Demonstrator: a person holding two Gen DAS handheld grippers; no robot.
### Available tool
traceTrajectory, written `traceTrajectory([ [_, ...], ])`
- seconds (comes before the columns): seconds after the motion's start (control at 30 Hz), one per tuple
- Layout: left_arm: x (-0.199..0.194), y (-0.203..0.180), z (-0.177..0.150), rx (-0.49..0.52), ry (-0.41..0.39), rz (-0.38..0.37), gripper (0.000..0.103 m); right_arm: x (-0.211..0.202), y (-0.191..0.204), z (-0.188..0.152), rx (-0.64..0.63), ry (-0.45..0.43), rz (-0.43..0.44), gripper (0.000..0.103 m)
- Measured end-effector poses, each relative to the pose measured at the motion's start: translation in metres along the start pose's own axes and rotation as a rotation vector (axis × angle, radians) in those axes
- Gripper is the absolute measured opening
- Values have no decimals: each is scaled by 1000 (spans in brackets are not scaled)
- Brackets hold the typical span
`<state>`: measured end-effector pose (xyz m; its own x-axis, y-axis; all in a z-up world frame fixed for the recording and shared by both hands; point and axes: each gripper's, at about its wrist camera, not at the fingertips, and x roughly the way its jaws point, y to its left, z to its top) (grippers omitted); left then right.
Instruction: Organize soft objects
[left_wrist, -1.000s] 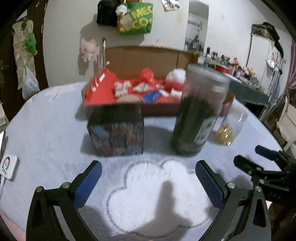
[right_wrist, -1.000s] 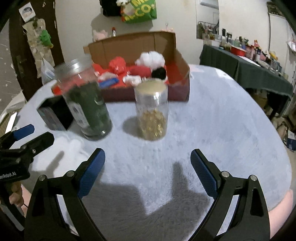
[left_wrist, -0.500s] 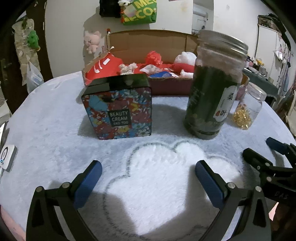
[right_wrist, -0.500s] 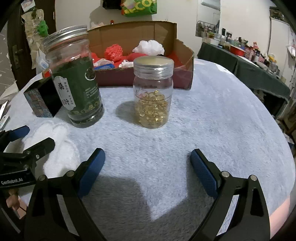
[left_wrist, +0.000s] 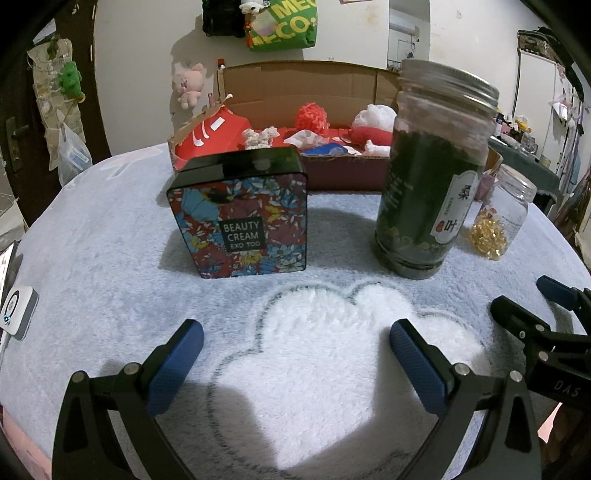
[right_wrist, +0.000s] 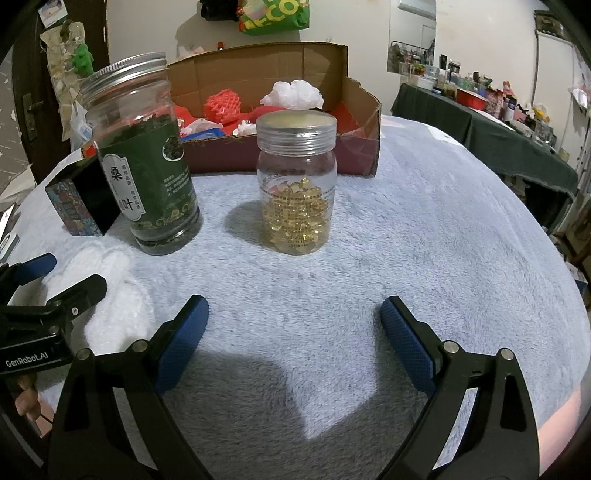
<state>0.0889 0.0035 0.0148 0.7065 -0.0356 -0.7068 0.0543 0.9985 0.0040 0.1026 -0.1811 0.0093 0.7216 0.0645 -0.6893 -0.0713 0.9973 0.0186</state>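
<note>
A cardboard box (left_wrist: 343, 173) at the back of the table holds soft things: a red mesh puff (left_wrist: 312, 116), a white puff (left_wrist: 375, 116) and small plush pieces (left_wrist: 258, 137). The box also shows in the right wrist view (right_wrist: 354, 155), with the red puff (right_wrist: 221, 105) and white puff (right_wrist: 293, 94). My left gripper (left_wrist: 295, 347) is open and empty, low over the fleece cover in front of the floral tin (left_wrist: 242, 221). My right gripper (right_wrist: 293, 325) is open and empty in front of the capsule jar (right_wrist: 297, 184).
A tall jar of green leaves (left_wrist: 432, 177) stands right of the tin and also shows in the right wrist view (right_wrist: 142, 155). The capsule jar (left_wrist: 498, 218) stands far right. A white device (left_wrist: 16, 312) lies at the left edge. A dark side table (right_wrist: 498, 136) stands to the right.
Both grippers have dropped lower and come closer to the tin and jars, which now look larger. Both stay open and empty.
</note>
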Motion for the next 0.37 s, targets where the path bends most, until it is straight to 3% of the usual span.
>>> traceTrajectory([
  [0.37,-1,0,0,-4,0,-3,103,0,-1,0,0,1,1,96],
])
